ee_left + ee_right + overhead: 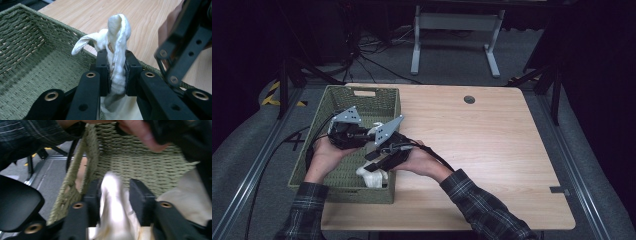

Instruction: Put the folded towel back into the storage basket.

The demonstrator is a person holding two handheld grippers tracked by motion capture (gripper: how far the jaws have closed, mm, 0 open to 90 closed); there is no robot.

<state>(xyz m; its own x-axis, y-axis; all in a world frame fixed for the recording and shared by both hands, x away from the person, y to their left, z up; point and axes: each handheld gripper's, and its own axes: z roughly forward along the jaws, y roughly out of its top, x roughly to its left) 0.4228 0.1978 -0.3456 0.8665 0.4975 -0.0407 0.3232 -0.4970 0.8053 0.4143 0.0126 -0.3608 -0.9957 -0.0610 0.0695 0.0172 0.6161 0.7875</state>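
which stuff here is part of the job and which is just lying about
In the job:
- white cloth
- woven green basket
- left claw, clamped on the cloth
- right claw, cloth between its jaws, a gap beside one pad

Lying about:
- wooden table
- white table frame behind
- floor cables

Dim room, grey carpeted floor (452, 55), white-legged desk frame (457, 35) behind the wooden table (492, 145), tangled cables (367, 47).
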